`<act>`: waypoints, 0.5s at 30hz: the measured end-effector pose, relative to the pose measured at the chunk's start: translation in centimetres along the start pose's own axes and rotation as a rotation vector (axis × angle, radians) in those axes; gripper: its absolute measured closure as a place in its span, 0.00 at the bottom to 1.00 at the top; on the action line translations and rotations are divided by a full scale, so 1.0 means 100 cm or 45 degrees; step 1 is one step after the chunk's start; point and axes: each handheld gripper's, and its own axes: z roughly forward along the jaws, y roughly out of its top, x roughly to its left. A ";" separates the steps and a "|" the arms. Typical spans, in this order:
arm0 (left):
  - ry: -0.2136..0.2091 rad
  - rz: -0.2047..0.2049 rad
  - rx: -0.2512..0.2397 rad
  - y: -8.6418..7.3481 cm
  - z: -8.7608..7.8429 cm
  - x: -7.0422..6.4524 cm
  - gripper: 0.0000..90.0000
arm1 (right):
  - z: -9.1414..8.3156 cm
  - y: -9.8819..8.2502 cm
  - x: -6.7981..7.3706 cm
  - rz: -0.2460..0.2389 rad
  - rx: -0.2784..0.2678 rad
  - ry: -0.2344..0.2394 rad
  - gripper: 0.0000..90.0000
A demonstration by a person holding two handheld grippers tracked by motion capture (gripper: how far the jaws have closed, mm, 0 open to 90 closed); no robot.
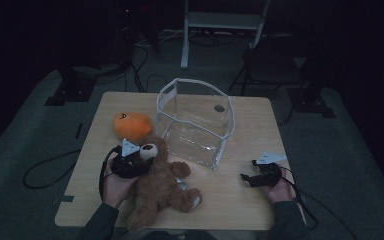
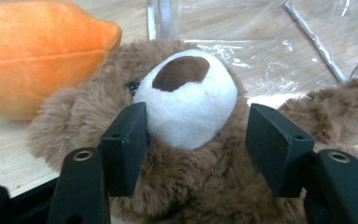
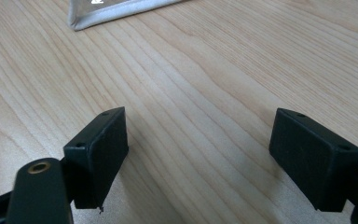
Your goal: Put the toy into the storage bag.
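A dim room seen from above: a wooden table (image 1: 240,200) holds a brown teddy bear (image 1: 160,187) lying on its back near the front edge, its head pointing toward the far side. Just beyond the head sits an orange plush toy (image 1: 131,125), and to the right of both stands a clear plastic bag with white trim (image 1: 195,120), open at the top.

The left gripper (image 1: 139,155) rests at the bear's head. In the left gripper view its jaws stand apart on either side of the white muzzle (image 2: 186,100) — one pad touches the muzzle's side, the other is clear of the fur.

The right gripper (image 1: 247,178) lies on bare wood, well apart from the bear — jaws wide open, nothing between them.
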 end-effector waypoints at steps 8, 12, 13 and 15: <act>0.051 -0.039 0.055 0.014 0.016 0.002 0.33 | 0.000 0.000 0.000 -0.002 0.000 0.000 0.21; 0.060 -0.090 0.063 0.017 0.019 0.003 0.30 | 0.000 0.000 0.000 0.000 0.001 0.000 0.21; 0.060 -0.098 0.068 0.018 0.020 0.003 0.29 | 0.000 0.000 0.000 -0.001 0.001 0.000 0.21; 0.062 -0.095 0.079 0.020 0.021 0.002 0.27 | 0.000 0.000 0.000 -0.004 -0.002 0.000 0.21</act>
